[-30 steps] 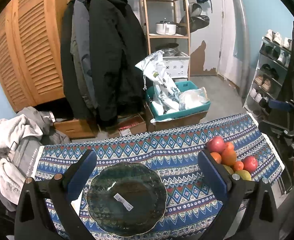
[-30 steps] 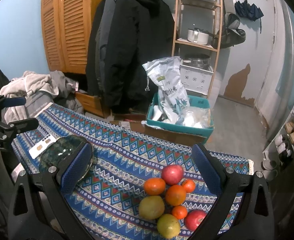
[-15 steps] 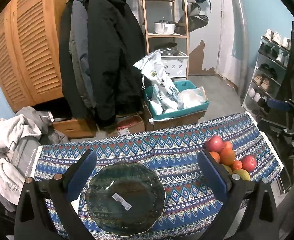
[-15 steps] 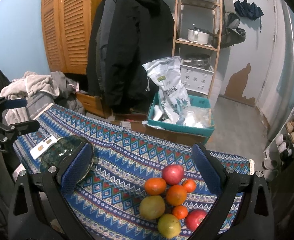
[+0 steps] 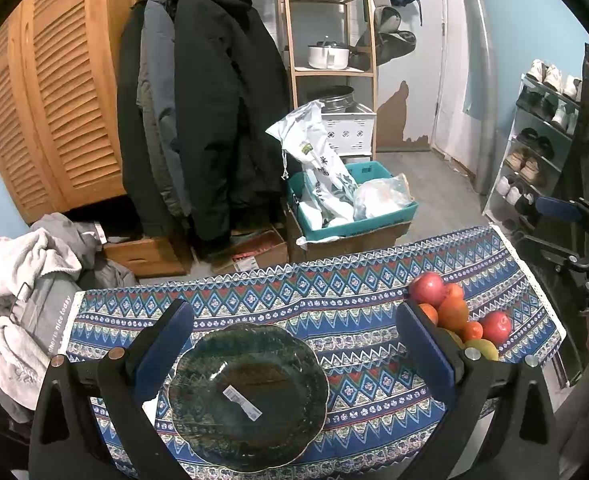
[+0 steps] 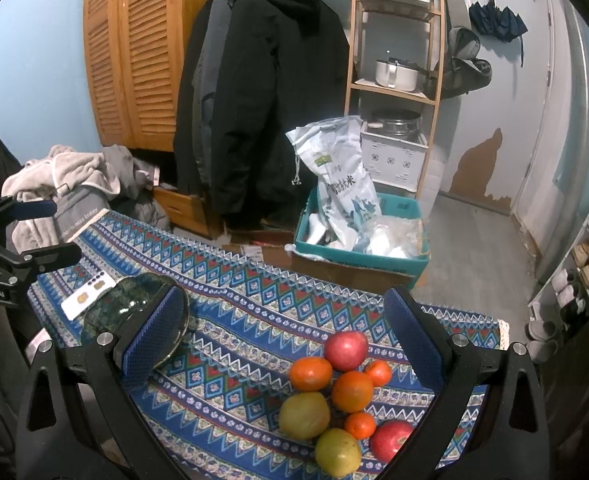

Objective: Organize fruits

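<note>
glossy dark glass plate (image 5: 250,396) on matt woven patterned cloth (image 5: 334,308).

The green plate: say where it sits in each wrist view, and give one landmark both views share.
Left wrist: the plate lies bottom centre, between the left gripper's open fingers.
Right wrist: the plate sits at lower left, partly behind the right gripper's left finger.
Shared landmark: the teal crate beyond the table.

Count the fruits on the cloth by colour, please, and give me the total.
Red: 2
Orange: 4
Yellow-green: 2
Total: 8 fruits, all in one cluster on the patterned cloth, none yet on the dark green plate.
</note>
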`<action>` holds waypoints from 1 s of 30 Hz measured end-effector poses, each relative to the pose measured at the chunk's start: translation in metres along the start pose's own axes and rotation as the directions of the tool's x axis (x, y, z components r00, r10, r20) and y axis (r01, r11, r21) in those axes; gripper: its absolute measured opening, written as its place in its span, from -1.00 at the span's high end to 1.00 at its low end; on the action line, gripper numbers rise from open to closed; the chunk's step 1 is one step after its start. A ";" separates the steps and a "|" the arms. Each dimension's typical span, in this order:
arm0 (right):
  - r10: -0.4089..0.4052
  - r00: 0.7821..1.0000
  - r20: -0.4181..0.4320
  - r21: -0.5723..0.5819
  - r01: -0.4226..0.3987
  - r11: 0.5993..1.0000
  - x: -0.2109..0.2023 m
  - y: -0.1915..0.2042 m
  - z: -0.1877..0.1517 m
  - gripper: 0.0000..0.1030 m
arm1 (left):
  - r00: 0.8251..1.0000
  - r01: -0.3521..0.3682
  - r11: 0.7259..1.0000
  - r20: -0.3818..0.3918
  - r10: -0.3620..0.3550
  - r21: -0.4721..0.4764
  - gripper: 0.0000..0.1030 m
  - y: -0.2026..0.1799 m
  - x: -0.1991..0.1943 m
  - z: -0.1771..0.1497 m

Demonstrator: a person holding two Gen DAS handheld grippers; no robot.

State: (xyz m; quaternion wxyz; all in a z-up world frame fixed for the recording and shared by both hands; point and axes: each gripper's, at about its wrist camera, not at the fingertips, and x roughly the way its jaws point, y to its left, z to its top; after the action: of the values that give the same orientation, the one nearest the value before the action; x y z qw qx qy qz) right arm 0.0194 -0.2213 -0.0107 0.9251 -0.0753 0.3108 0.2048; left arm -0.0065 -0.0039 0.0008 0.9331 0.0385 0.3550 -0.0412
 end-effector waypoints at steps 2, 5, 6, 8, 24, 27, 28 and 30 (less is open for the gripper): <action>0.001 1.000 -0.001 0.000 -0.001 1.000 0.000 0.000 0.001 -0.92 | 1.000 0.001 1.000 -0.001 -0.001 0.001 -0.99 0.000 0.000 0.001; 0.001 1.000 -0.003 0.000 -0.001 1.000 0.000 0.000 0.000 -0.92 | 1.000 0.003 1.000 -0.003 -0.003 -0.002 -0.99 -0.001 0.000 0.001; 0.001 1.000 -0.003 0.001 -0.001 1.000 0.000 0.000 0.000 -0.92 | 1.000 0.004 1.000 -0.003 -0.004 -0.003 -0.99 -0.001 0.000 0.001; 0.003 1.000 -0.002 0.001 -0.003 1.000 0.000 0.000 -0.001 -0.92 | 1.000 0.005 1.000 -0.003 -0.005 -0.004 -0.99 -0.001 0.000 0.001; 0.002 1.000 -0.002 0.001 -0.002 1.000 -0.001 0.001 0.000 -0.92 | 1.000 0.015 1.000 -0.005 -0.015 -0.005 -0.99 -0.001 0.000 0.002; -0.001 1.000 -0.001 0.001 0.001 1.000 0.000 0.002 0.000 -0.92 | 1.000 0.016 1.000 -0.005 -0.016 -0.003 -0.99 -0.003 0.000 0.003; 0.000 1.000 0.000 0.002 0.000 1.000 -0.002 0.002 -0.001 -0.92 | 1.000 0.016 1.000 -0.006 -0.016 -0.004 -0.99 -0.002 0.000 0.003; 0.000 1.000 0.000 0.001 0.000 1.000 -0.002 0.002 -0.001 -0.92 | 1.000 0.016 1.000 -0.005 -0.016 -0.003 -0.99 -0.002 0.000 0.003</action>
State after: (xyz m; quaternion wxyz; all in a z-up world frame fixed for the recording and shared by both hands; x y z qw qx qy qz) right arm 0.0168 -0.2206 -0.0105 0.9251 -0.0745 0.3110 0.2048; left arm -0.0053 -0.0066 0.0031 0.9319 0.0344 0.3578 -0.0482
